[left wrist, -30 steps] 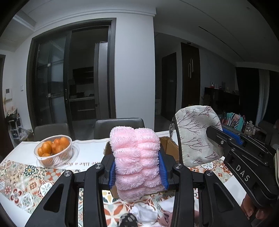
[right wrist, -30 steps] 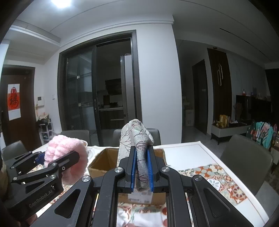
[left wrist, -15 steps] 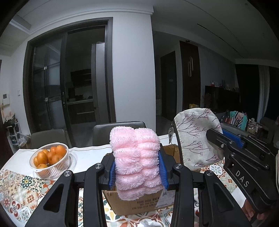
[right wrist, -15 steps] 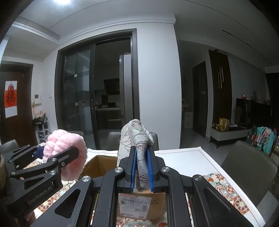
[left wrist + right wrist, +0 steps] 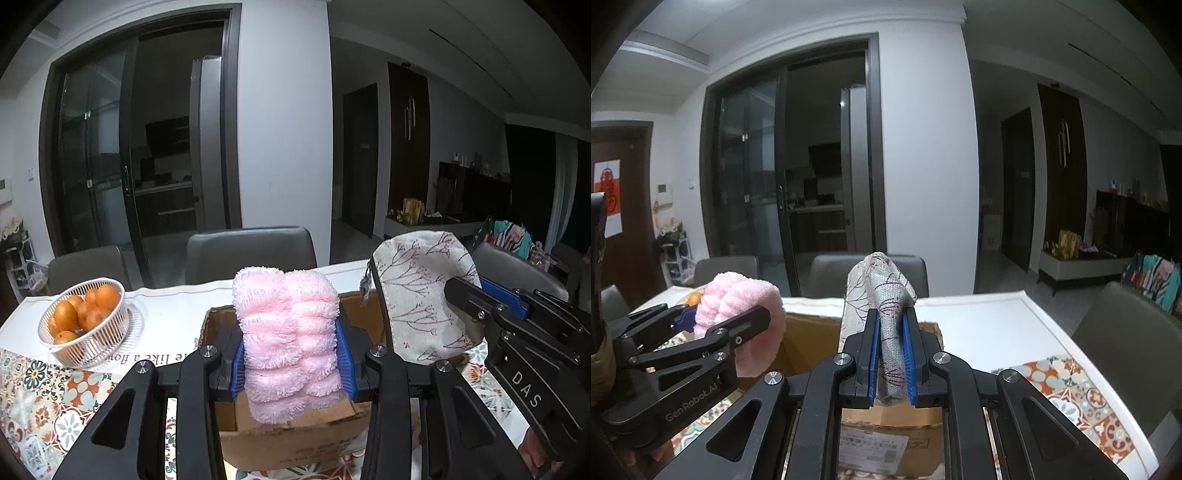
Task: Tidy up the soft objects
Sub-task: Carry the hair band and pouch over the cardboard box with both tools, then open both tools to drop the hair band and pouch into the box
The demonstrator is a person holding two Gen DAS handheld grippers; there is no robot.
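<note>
My left gripper [image 5: 291, 350] is shut on a fluffy pink towel roll [image 5: 288, 339], which stands upright between the blue pads. It hovers over the near edge of an open cardboard box [image 5: 295, 439] on the table. My right gripper [image 5: 890, 354] is shut on a beige fabric pouch [image 5: 886, 314] printed with branches, held over the same cardboard box [image 5: 809, 343]. In the left wrist view the pouch [image 5: 421, 295] and right gripper [image 5: 491, 306] sit to the right. In the right wrist view the towel [image 5: 738, 314] and left gripper [image 5: 713, 325] are at the left.
A white basket of oranges [image 5: 85, 321] stands on the white runner at the left. The table has a patterned cloth [image 5: 1082, 398]. Grey chairs [image 5: 251, 251] line the far side, and another chair [image 5: 1134, 332] is at the right end.
Both grippers have advanced toward the box and dropped a little, still holding the towel and pouch. The box now sits closer beneath them, and the loose items at the near edge are out of view.
</note>
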